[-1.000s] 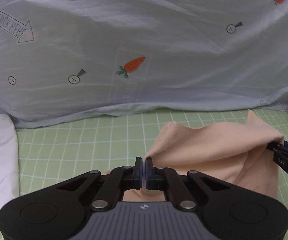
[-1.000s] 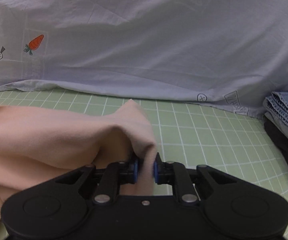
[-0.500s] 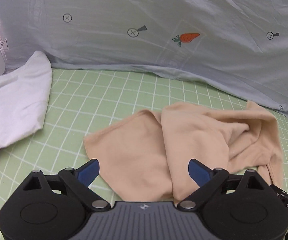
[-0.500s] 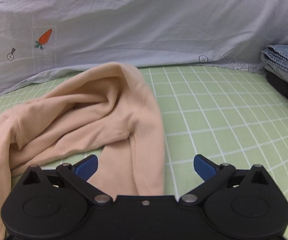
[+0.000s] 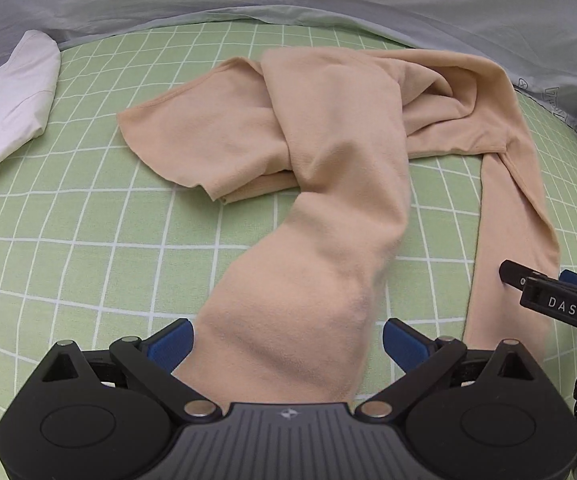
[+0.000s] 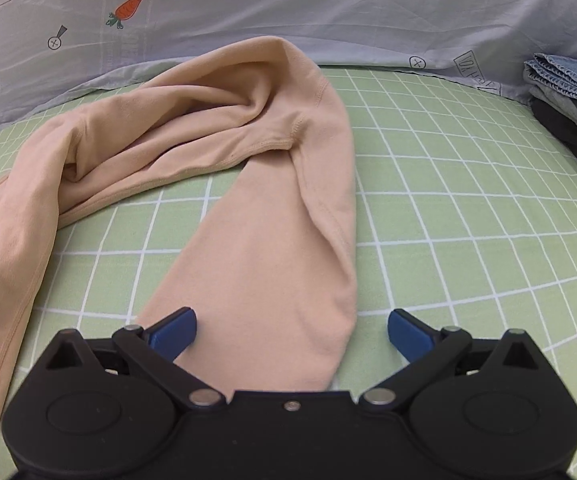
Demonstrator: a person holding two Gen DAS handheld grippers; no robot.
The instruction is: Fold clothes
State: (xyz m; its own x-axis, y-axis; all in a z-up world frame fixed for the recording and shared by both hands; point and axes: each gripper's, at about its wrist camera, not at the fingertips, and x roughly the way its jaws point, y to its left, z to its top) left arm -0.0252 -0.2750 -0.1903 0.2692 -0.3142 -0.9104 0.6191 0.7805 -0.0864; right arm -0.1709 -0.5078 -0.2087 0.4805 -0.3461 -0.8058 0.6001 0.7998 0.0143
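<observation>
A peach long-sleeved garment [image 5: 328,152] lies crumpled on the green checked sheet [image 5: 88,240]. In the left wrist view one sleeve [image 5: 308,300] runs down toward me and passes between the wide-apart blue pads [image 5: 170,340] of my left gripper [image 5: 286,344], which is open and not pressing it. In the right wrist view the other sleeve [image 6: 272,264] of the same garment [image 6: 192,128] lies flat between the spread pads [image 6: 408,334] of my right gripper [image 6: 291,334], also open. The right gripper's tip [image 5: 548,300] shows at the left view's right edge.
A white cloth [image 5: 8,108] lies at the left of the sheet. A pale blue printed cover [image 6: 328,12] drapes along the back. Folded jeans and dark clothes [image 6: 568,96] are stacked at the right. Bare sheet [image 6: 468,220] lies right of the sleeve.
Both grippers were shut on raised peach fabric; they have opened wide and let it drop onto the sheet, then moved back and lower, tilting down over the sleeves.
</observation>
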